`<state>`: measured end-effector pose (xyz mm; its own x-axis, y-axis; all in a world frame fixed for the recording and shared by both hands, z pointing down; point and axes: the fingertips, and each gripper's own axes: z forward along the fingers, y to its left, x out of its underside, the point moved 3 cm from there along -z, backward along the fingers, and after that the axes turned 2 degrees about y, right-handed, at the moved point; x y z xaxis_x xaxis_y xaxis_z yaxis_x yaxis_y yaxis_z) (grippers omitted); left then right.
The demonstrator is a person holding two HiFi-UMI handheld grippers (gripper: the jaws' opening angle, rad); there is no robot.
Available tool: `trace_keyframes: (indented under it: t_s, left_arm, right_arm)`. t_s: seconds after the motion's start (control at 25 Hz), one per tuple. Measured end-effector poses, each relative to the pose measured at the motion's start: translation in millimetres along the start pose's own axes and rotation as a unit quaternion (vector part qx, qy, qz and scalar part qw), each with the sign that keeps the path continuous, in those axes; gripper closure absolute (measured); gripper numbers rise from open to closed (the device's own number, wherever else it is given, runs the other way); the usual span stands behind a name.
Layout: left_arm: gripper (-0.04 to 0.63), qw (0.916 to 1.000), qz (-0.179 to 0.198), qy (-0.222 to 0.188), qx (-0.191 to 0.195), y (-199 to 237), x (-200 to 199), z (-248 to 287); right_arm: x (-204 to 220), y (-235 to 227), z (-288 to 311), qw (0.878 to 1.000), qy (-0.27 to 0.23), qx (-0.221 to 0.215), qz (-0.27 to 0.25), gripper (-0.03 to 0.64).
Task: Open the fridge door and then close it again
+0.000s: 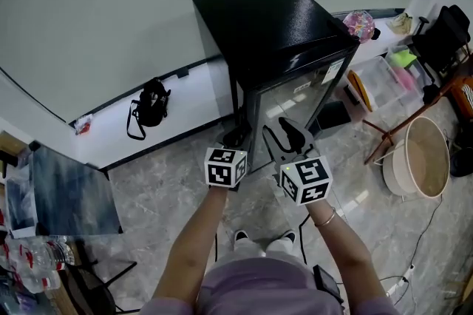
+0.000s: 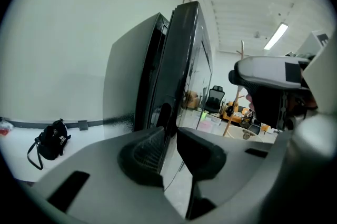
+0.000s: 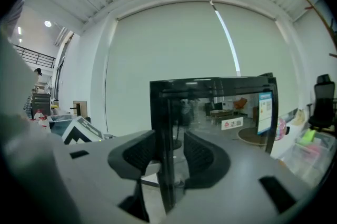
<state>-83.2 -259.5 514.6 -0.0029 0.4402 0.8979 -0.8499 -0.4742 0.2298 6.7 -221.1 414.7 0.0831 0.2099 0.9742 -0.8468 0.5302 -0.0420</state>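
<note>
Status: the opening step is at its start. The fridge stands on the floor against the wall. Its glass fridge door lies against the cabinet, or is at most cracked; the left gripper view shows a dark seam between door and cabinet, and I cannot tell whether that is a gap or the seal. No swing is evident. Judged remaining: pull the door fully open, then push it shut again.

Left claw: positioned at the door's free vertical edge, low on the door. The jaws are drawn to a narrow gap with that edge running down between the pads. As far as that view shows, they pinch it.

Right claw: positioned in front of the glass, to the right of the left claw and near the door. The jaws are spread. The dark upright of the door frame stands between them, with light showing on both sides of it, so the pads do not press on it and nothing is held.
</note>
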Motion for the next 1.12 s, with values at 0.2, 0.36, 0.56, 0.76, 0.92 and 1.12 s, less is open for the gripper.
trace_keyframes:
  t_s: [0.2,0.36,0.56,0.76,0.92,1.12]
  left_arm:
    - [0.522,1.0000,-0.001,0.002,-0.008,10.1,-4.4,3.7]
    - [0.520,0.9999,-0.005,-0.001,-0.014,15.8,-7.9,8.5]
    - [0.517,0.9998,-0.009,-0.001,-0.020,23.2,-10.2,12.8]
    - [0.512,0.9997,-0.014,-0.008,-0.018,23.8,-10.1,13.4]
    - [0.512,0.9995,-0.017,-0.008,-0.026,23.9,-10.2,13.2]
    - [0.522,0.9985,-0.017,-0.008,-0.050,21.6,-9.8,7.8]
  right_arm:
    - [16.6,-9.2,-11.3,1.000,0.013,0.017,0.019,0.460]
    - [29.9,-18.7,-20.1,0.999,0.025,0.028,0.030,0.465]
    - [41.6,-24.9,-28.3,0.998,0.035,0.036,0.038,0.469]
    - [48.2,-27.7,-33.9,0.997,0.040,0.039,0.045,0.474]
    - [53.3,-28.7,-38.5,0.997,0.045,0.041,0.053,0.477]
    - [60.4,-27.8,-47.3,0.996,0.049,0.042,0.068,0.482]
